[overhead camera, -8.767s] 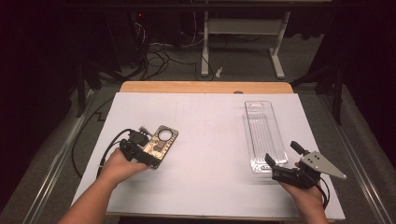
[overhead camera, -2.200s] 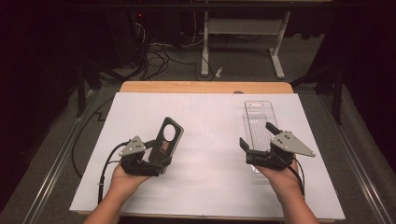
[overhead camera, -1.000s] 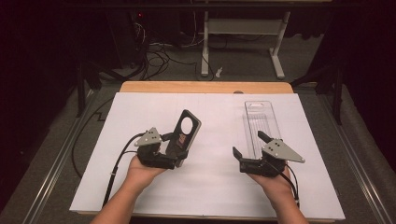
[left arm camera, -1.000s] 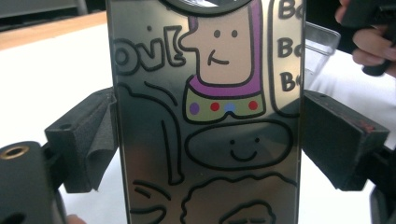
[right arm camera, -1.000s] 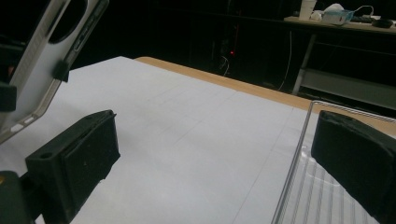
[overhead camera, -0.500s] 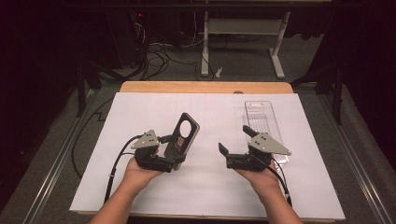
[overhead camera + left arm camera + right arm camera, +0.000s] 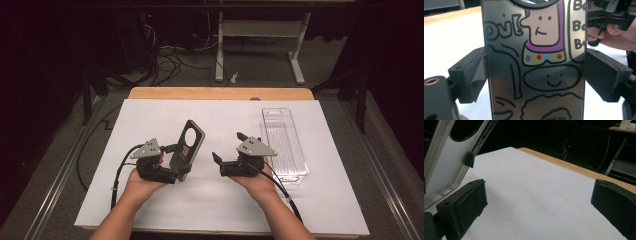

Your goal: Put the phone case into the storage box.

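The left claw (image 7: 176, 162) clamped the phone case (image 7: 187, 145) by its long edges, holding it upright above the surface (image 7: 150, 115) so the wide-open, empty right claw (image 7: 227, 152) could reach it.

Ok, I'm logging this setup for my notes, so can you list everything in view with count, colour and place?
Phone case: one, dark with cartoon drawings, held upright in the left tool.
Plastic tray: one, clear, right side of the table.
Paper sheet: one, white, covering the table.
Table: one, wooden edge at the far side.
Desk frame: one, white, on the floor behind.
Left tool: one, black, shut on the phone case.
Right tool: one, black, open, mid-table.
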The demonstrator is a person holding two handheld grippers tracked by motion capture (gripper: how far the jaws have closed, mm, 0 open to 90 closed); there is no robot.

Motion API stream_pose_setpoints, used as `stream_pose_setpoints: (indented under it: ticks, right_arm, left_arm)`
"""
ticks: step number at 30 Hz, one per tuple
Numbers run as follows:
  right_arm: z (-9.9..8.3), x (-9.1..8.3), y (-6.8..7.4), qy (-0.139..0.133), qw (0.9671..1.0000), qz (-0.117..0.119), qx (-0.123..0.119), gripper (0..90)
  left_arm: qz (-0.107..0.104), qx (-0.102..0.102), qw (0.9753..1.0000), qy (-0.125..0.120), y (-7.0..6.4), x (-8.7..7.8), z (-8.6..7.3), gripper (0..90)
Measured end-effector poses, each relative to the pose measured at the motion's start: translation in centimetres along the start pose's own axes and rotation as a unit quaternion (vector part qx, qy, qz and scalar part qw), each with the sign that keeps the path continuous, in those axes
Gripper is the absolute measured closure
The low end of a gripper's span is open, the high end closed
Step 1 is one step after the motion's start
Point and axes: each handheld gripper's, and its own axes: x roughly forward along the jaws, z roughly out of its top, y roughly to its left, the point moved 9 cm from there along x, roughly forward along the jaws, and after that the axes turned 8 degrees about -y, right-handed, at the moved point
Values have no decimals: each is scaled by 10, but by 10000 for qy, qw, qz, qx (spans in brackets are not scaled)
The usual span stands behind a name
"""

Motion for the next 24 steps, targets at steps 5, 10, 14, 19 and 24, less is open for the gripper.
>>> stream_pose_setpoints:
  ticks: [5, 10, 14, 19, 24]
  right_arm:
    - [-1, -4, -2, 4, 10000, 7, 92, 6]
    - [-7, -8, -2, 56, 9997, 42, 218, 6]
    - [-8, -12, -3, 54, 9997, 34, 242, 6]
    - [-5, -17, -1, -5, 9996, 110, 253, 6]
    - [-8, -16, 1, 46, 9997, 132, 224, 6]
  left_arm:
    - [-164, 77, 9998, 118, -8, 3, -5, 128]
    - [-295, 93, 9993, 201, -17, 9, -8, 128]
    - [-396, 123, 9989, 231, -21, 11, -9, 127]
    - [-443, 220, 9984, 271, -24, 5, -10, 128]
    - [-483, 214, 9982, 294, -24, 0, -16, 127]
